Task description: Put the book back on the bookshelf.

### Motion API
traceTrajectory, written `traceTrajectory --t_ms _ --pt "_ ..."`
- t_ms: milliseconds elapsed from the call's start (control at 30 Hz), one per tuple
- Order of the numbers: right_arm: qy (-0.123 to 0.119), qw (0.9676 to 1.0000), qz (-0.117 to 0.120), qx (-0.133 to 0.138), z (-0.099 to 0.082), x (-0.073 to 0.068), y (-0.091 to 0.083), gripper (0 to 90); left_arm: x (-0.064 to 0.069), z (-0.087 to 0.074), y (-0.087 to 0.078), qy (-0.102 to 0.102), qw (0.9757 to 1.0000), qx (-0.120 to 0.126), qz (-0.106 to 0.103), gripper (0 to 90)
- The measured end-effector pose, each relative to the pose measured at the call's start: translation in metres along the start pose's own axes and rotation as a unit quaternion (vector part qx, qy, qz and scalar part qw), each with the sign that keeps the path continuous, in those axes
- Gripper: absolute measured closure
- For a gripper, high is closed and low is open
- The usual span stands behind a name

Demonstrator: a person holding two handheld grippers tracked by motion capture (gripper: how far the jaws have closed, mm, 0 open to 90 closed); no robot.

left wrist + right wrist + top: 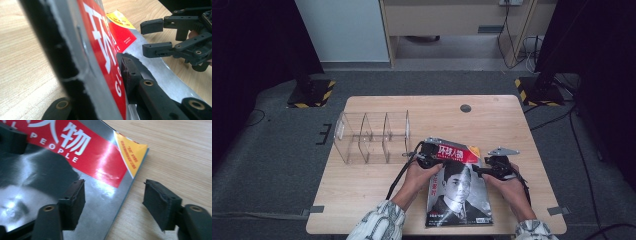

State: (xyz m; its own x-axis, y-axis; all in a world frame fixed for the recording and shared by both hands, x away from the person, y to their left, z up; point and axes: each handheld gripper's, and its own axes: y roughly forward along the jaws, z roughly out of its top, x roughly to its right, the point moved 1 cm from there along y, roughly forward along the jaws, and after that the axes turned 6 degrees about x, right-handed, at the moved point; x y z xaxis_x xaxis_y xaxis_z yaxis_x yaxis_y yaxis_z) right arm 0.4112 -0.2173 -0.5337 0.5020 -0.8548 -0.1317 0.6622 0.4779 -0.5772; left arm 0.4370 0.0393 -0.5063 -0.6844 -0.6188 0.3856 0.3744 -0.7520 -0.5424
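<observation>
Pale wooden surface (362, 185). Left claw (117, 75) clamped on glossy red-banner magazine (458, 187), upper left corner. Right claw (113, 205) spread, straddling right edge: close squarely before lifting.

A: Free room on the worktop (512, 120)?
B: Far right corner and right edge bare wood, passable. Front left corner also open.
A: Obstacles?
B: Clear divided rack (372, 137) stands by the left edge, just beside the left gripper (428, 153). Magazine (459, 192) covers the front middle, its far left corner lifted off the wood.
A: Right side?
B: Right gripper (484, 170) straddles the magazine's right edge, fingers (160, 203) apart; bare wood beyond.
</observation>
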Motion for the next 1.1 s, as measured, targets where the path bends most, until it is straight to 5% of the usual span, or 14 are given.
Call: traceTrajectory --t_ms 233,567,1100 --pt "0.010 0.9999 0.007 0.004 0.001 0.004 -0.001 22.9 0.001 0.004 -0.004 0.010 0.9999 0.011 0.000 82.8" --pt "0.015 0.9994 0.029 -0.010 -0.002 0.006 0.005 22.9 0.009 0.013 -0.014 0.032 0.9989 0.035 -0.006 83.5" --pt "0.006 0.9985 0.052 0.018 0.005 -0.005 0.003 23.3 0.025 0.033 -0.043 0.089 0.9923 0.083 -0.024 85.2"
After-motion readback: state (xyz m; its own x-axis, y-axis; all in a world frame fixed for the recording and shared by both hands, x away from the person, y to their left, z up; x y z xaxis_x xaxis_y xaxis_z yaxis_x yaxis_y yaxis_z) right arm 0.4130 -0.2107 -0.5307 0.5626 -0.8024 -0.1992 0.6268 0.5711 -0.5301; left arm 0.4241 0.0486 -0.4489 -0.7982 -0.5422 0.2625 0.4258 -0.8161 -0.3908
